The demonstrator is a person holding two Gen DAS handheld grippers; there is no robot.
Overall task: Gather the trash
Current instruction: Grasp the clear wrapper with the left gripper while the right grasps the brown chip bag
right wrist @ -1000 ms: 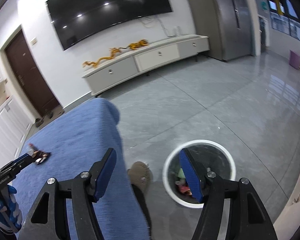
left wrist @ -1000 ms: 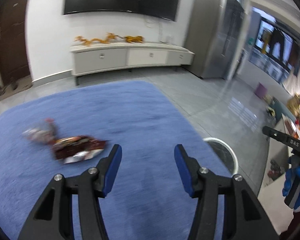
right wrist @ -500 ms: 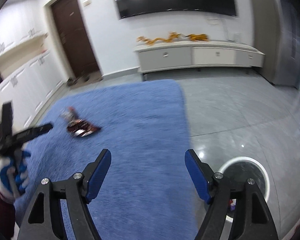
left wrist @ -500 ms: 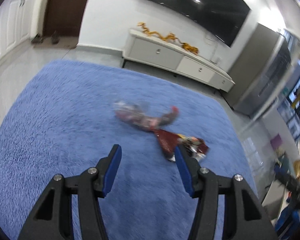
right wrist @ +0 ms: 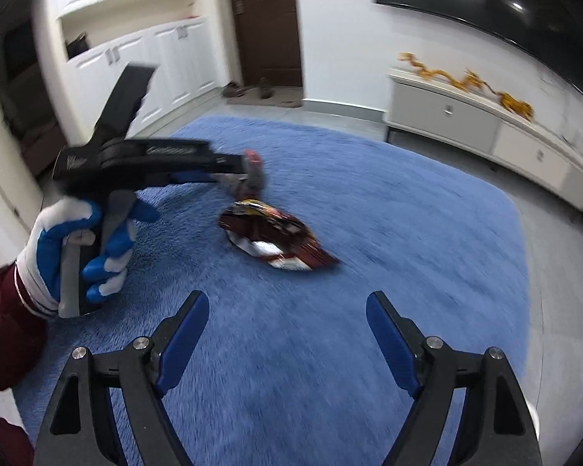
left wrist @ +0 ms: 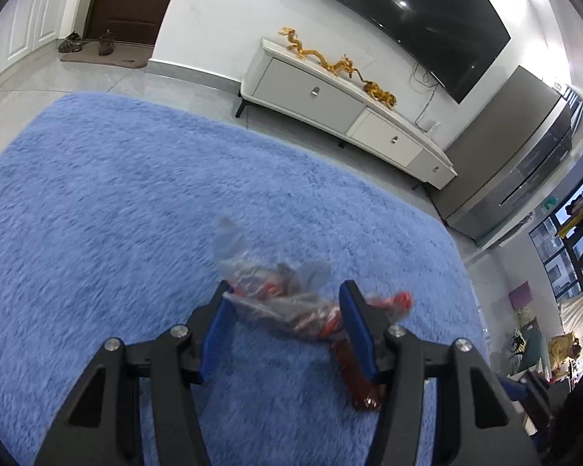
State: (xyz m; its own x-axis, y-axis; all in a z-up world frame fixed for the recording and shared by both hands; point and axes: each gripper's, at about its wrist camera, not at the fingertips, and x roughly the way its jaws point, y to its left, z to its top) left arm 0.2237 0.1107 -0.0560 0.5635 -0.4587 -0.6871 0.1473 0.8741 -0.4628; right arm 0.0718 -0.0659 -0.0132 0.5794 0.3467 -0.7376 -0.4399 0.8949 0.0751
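Left hand-held gripper [left wrist: 285, 320]: jaws apart, clear wrapper [left wrist: 276, 295] between them, lower centre.
Right hand-held gripper [right wrist: 287, 326]: jaws opening, nothing between.
Rug [right wrist: 408, 233]: dark snack bag [right wrist: 276, 237], centre.

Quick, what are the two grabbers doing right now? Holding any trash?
Left gripper: open, straddling the clear crumpled wrapper on the blue rug, not squeezing it.
Right gripper: jaws opening, nothing between them; the dark red snack bag lies ahead.

Blue shag rug [left wrist: 136, 213], white low cabinet [left wrist: 330, 97] with golden dragon figurines [left wrist: 330, 64], wall television [left wrist: 408, 11], brown door [right wrist: 266, 19]
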